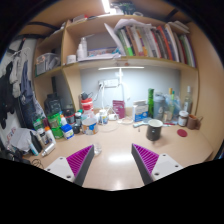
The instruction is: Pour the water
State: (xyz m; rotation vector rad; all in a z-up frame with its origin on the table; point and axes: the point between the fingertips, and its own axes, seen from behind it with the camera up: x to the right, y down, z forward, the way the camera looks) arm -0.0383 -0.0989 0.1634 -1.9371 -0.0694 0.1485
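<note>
So, quick rundown of what I'm looking at right now:

Hand-held gripper point(113, 163): I'm holding it over the bench with the fingers spread wide apart, nothing sitting between them. The purple pads point(82, 159) are facing each other across bare benchtop.

Bench point(115, 150): it's a light wooden top, and the stretch right ahead of my fingers is lying open, catching a bit of glare from the lamp.

Water bottle point(89, 122): a clear bottle with a blue cap is standing upright well beyond my left finger, in with the clutter at the back of the bench. I'm not touching it.

Dark cup point(154, 129): a dark round cup is standing upright beyond my right finger, a little in front of the bottles behind it. Can't tell whether anything is sitting in it.

Green bottle point(151, 103): it's standing upright behind the dark cup, with a few more bottles crowding beside it toward the right.

Left clutter: jars and containers, one with a green lid point(57, 125), are bunching up left of the water bottle. Too small to name them properly.

Strip light point(120, 68): it's glowing under the shelf, right above the back of the bench.

Shelf point(125, 60): it's carrying a row of books point(150, 40), most of them leaning.
</note>
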